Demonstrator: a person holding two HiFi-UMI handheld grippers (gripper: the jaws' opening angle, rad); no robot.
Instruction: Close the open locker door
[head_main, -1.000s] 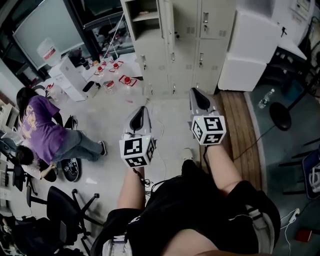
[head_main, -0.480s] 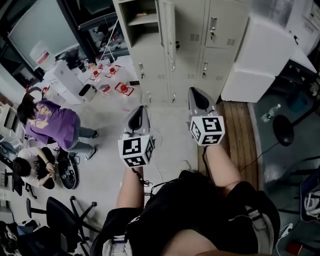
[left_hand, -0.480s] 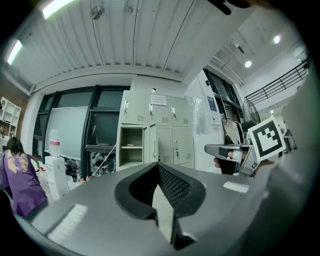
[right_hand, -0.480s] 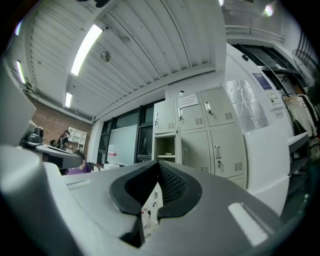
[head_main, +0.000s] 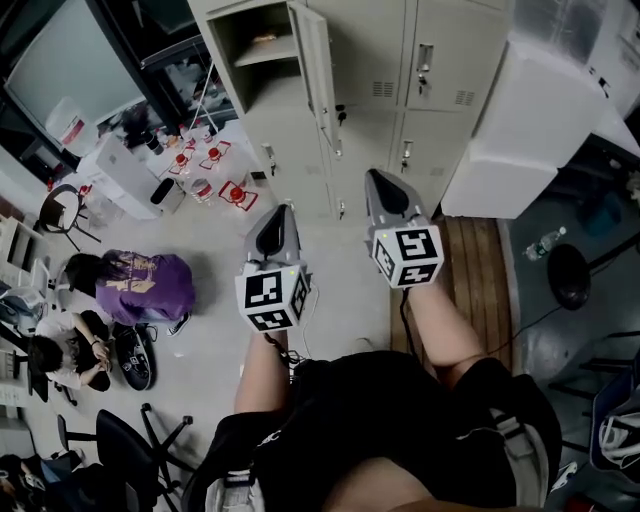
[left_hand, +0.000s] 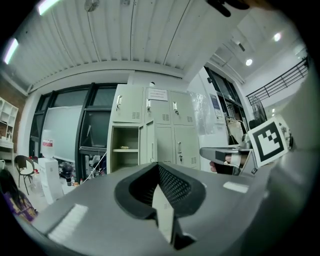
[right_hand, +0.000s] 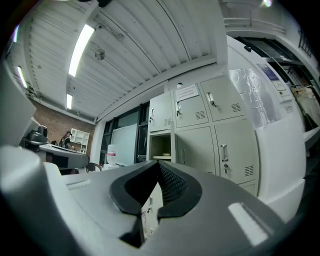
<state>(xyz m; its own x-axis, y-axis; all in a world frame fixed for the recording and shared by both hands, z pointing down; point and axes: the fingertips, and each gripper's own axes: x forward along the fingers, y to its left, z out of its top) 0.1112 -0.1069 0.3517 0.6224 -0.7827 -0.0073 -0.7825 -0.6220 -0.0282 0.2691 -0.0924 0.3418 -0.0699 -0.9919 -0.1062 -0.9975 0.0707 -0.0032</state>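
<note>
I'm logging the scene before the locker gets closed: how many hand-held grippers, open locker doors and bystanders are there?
Hand-held grippers: 2 (left hand-held gripper, right hand-held gripper)
Open locker doors: 1
Bystanders: 2 (bystander in purple, bystander in white)
Total: 5

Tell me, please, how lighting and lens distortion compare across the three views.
Head view: fairly even light, wide-angle, the lockers tilt. Left gripper view: strong fisheye, black corners, ceiling bowed. Right gripper view: same fisheye, the strip light glares white.
</note>
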